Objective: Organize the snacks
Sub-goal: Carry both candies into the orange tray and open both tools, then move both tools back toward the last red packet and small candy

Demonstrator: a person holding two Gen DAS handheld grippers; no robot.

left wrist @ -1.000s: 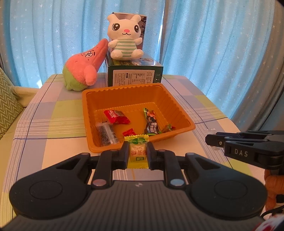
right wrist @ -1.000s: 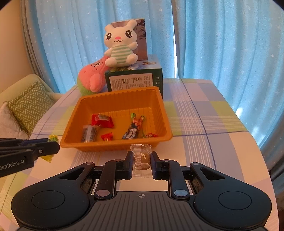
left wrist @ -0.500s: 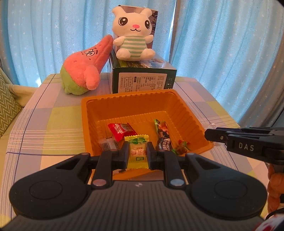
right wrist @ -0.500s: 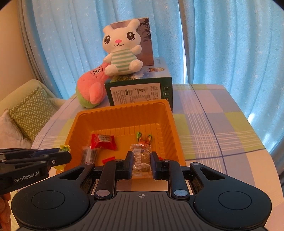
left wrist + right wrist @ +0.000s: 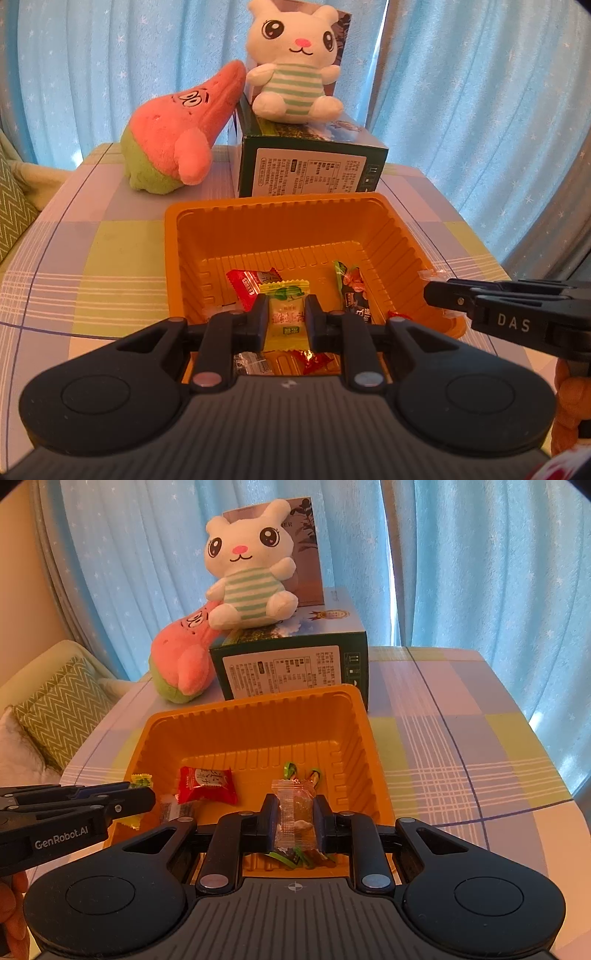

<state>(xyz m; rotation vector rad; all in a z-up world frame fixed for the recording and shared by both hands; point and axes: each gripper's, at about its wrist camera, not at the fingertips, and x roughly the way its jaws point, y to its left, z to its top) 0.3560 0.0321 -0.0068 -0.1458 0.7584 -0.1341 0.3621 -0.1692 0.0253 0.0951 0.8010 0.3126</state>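
Hovering now over the orange tray (image 5: 177,236), formerly short of it: left gripper (image 5: 286,317) pinching yellow candy (image 5: 285,314), right gripper (image 5: 295,818) clear candy (image 5: 295,812).

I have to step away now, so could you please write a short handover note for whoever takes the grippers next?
Left gripper: shut on a yellow candy, held over the orange tray.
Right gripper: shut on a clear-wrapped candy, also over the tray.
Done: a red candy, a dark snack bar and a few small sweets already lie in the tray.
Left: release both candies into the tray. No loose snacks are visible on the tablecloth.
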